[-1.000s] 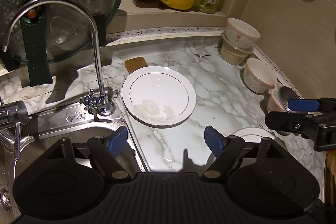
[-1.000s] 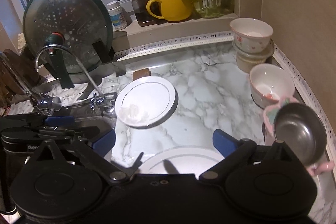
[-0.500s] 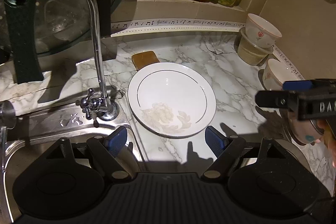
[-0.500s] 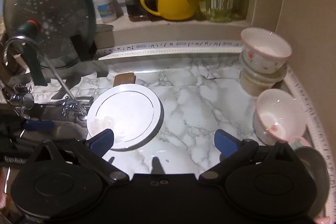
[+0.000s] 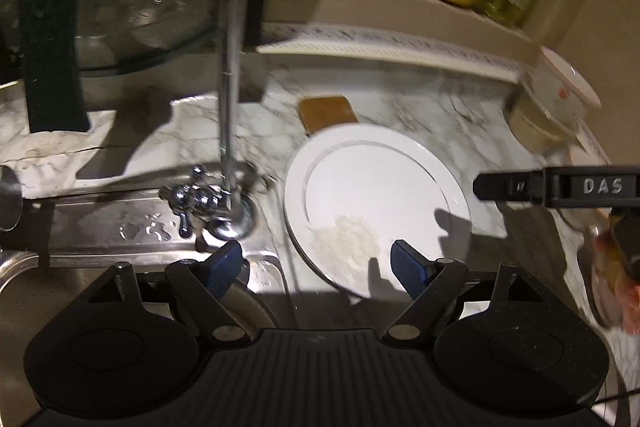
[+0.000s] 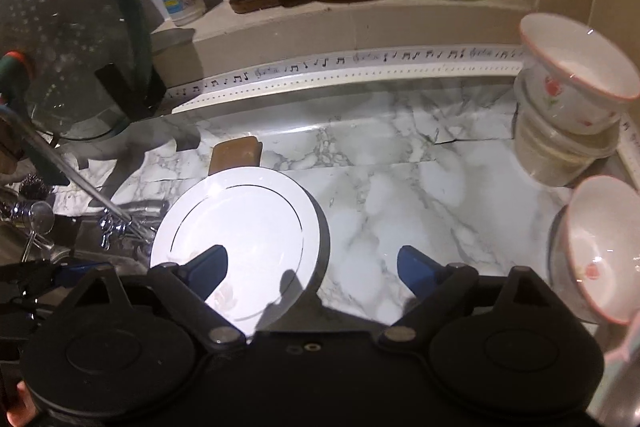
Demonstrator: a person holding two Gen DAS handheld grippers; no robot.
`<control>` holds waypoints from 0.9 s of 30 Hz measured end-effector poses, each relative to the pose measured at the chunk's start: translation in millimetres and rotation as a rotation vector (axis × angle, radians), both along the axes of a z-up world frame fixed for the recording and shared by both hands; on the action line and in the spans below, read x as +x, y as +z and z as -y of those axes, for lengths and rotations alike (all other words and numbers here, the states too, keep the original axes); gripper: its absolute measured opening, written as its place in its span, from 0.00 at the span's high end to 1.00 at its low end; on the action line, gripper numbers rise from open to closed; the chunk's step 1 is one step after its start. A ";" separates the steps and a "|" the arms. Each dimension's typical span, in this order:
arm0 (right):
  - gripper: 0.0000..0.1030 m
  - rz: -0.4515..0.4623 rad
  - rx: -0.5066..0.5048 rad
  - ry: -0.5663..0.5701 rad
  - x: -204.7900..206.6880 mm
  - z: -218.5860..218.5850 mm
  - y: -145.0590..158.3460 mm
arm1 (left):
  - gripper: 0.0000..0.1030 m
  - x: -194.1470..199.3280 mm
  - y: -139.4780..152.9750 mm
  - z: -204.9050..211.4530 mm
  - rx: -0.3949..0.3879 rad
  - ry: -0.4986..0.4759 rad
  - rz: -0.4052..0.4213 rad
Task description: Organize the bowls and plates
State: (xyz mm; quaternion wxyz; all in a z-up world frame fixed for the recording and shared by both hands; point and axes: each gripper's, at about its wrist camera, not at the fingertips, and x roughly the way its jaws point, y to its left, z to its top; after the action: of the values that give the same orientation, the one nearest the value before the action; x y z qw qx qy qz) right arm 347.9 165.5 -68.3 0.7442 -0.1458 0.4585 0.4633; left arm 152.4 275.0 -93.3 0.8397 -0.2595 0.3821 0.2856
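A white plate lies flat on the marble counter, just beside the tap and touching a brown sponge at its far edge. The left gripper hangs over the plate's near rim, fingers spread, nothing between them. The right gripper hovers over the plate's other side, its jaws closing with only the plate's edge below them. Right of the plate, well apart, stand stacked bowls and a single bowl.
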 end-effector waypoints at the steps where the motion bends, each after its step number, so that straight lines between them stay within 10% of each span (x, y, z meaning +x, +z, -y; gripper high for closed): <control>1: 0.14 -0.014 -0.003 -0.006 3.0 -2.5 -3.2 | 0.21 0.5 -1.8 -2.7 -0.019 0.006 0.009; 10: 0.27 -0.096 -0.014 -0.040 21.8 -16.0 -24.6 | 0.22 9.1 -12.7 -13.9 -0.097 0.021 0.042; 27: 0.66 -0.213 -0.005 -0.059 32.3 -28.4 -40.3 | 0.65 11.6 -23.5 -34.8 -0.186 0.065 0.079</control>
State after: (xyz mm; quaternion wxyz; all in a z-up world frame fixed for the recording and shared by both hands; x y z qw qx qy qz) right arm 380.2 193.9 -108.5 0.7040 -0.0843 0.5404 0.4530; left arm 164.0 309.9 -116.8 0.8166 -0.3597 0.3649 0.2657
